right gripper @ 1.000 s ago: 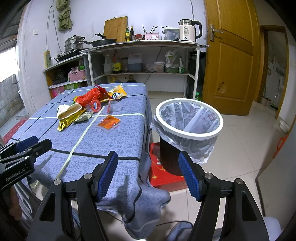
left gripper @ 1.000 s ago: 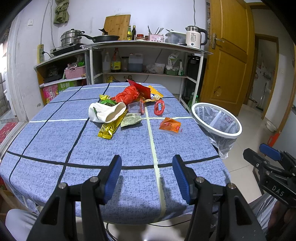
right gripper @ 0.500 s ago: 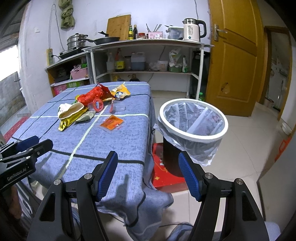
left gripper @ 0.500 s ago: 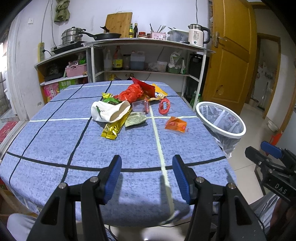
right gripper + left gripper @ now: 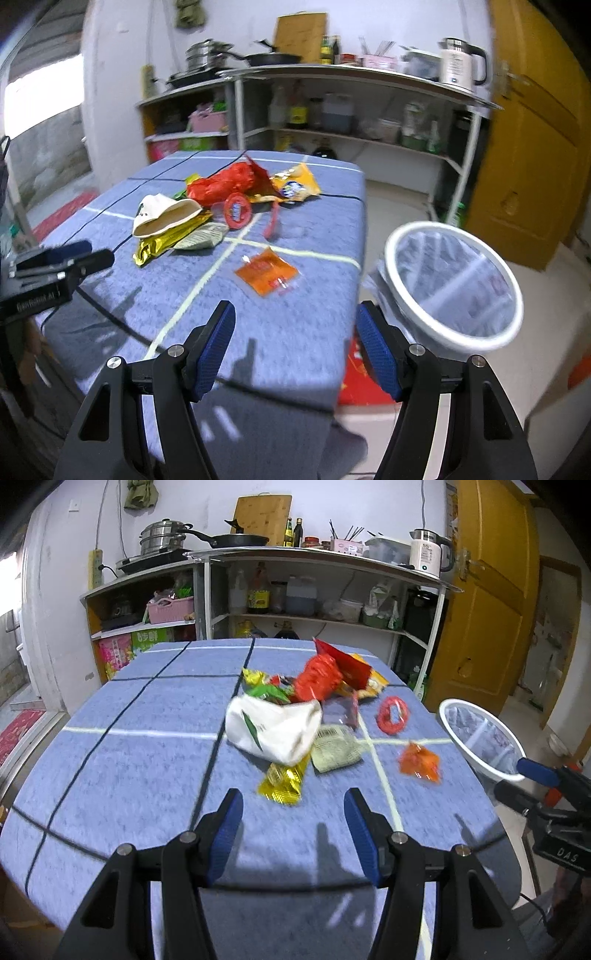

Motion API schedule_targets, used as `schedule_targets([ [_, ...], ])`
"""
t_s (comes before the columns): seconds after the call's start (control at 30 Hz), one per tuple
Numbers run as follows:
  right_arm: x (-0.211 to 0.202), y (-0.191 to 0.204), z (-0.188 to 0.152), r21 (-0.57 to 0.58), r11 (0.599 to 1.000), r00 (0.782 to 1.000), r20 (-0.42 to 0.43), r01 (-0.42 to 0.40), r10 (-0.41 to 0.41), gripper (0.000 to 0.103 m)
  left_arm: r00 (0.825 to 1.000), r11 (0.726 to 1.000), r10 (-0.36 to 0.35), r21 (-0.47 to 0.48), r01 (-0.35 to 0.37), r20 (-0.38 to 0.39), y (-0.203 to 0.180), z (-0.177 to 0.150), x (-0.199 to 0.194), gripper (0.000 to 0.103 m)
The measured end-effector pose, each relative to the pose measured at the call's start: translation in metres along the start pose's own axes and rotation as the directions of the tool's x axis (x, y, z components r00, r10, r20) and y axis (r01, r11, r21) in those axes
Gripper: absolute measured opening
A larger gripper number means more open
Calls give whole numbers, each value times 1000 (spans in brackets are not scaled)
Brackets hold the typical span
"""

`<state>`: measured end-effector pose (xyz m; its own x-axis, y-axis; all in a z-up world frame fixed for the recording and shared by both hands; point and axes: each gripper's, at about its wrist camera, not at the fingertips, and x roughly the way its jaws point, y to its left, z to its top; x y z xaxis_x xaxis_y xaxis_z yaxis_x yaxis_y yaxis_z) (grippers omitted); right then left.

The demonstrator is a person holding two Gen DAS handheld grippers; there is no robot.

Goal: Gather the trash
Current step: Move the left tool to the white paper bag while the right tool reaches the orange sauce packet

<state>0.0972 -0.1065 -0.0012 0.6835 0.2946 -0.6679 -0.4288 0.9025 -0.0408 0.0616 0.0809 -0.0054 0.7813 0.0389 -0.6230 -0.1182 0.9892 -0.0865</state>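
A pile of trash lies mid-table on the blue cloth: a white bag (image 5: 273,731), a gold wrapper (image 5: 284,784), a crumpled red bag (image 5: 317,679), a red ring lid (image 5: 393,714) and an orange sachet (image 5: 419,762), which also shows in the right wrist view (image 5: 266,275). A white-rimmed bin with a clear liner (image 5: 452,284) stands beside the table's right edge. My left gripper (image 5: 293,830) is open and empty, over the near table short of the gold wrapper. My right gripper (image 5: 295,347) is open and empty, over the table's near right part, short of the orange sachet.
The table (image 5: 129,768) has a blue cloth with dark and pale lines. Shelves (image 5: 314,587) with pots, bottles and a kettle stand behind it. A yellow door (image 5: 491,602) is at the right. A red mat (image 5: 364,376) lies under the bin.
Both grippers have moved forward over the table toward the trash pile; the wrappers and the bin now look nearer. Both stay open. The trash has not moved.
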Motion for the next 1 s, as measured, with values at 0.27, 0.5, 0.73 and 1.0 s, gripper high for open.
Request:
schedule_targets([
  [0.27,52,7,27,-93,988,989,-86,-127,119,69,1000,998,-19,-60,19,-1,30,40,27,77],
  [0.5,87,7,42,-108,978,977,-133,-180,165,69,997,993,3,-118,-12,-75,51,59,65,79],
  [0.73,109,10,44,-140,966,963,-193,-216,188,69,988,991,-18,-134,-3,-155,48,55,94,79],
  [1.0,114,8,42,-104,973,954,-243,-204,174,67,978,981,-77,-190,40,-191,49,49,105,67],
])
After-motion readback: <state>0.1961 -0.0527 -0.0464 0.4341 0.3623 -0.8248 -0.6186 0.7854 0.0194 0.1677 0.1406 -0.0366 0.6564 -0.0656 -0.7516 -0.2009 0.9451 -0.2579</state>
